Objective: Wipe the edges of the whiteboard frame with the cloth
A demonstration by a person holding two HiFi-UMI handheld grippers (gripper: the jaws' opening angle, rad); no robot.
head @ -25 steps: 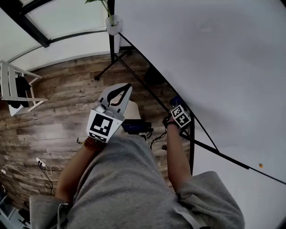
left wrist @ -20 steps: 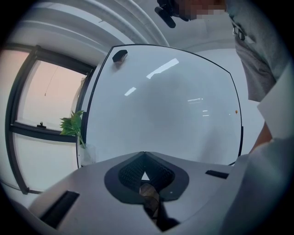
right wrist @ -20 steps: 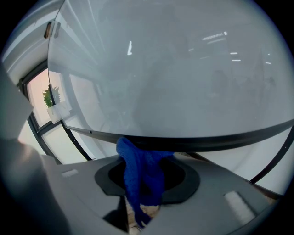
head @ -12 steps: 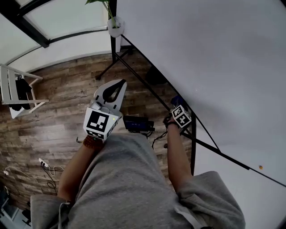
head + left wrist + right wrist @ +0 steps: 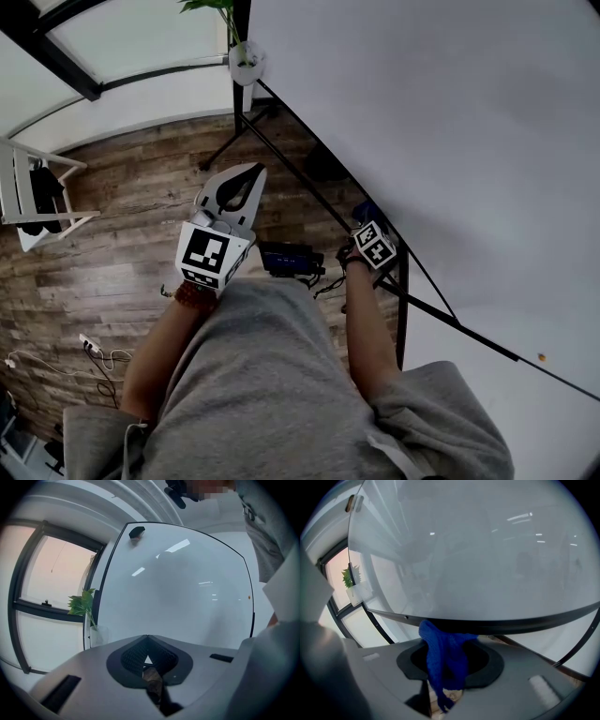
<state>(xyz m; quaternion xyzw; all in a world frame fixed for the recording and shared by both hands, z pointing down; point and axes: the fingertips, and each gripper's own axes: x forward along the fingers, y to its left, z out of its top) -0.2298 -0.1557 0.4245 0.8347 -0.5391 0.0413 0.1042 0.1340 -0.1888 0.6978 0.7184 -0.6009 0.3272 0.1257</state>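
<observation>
Right jaws: your right gripper [image 5: 447, 644] has them clamped on the blue cloth [image 5: 443, 663], which bunches between them and trails out below.
Left jaws: your left gripper [image 5: 147, 641] has them closed tip to tip with nothing between. It sits centre left in the head view, over the wooden floor [image 5: 122, 216], apart from the board.
Cloth: its top fold touches the black whiteboard frame [image 5: 511, 623] on the lower edge, at the centre of the right gripper view.
Whiteboard [image 5: 422, 122]: its white face fills the upper right of the head view, with a small orange mark [image 5: 541, 357] at lower right.
Plant [image 5: 241, 52]: green leaves in a white holder at the board's far corner, top centre of the head view.
</observation>
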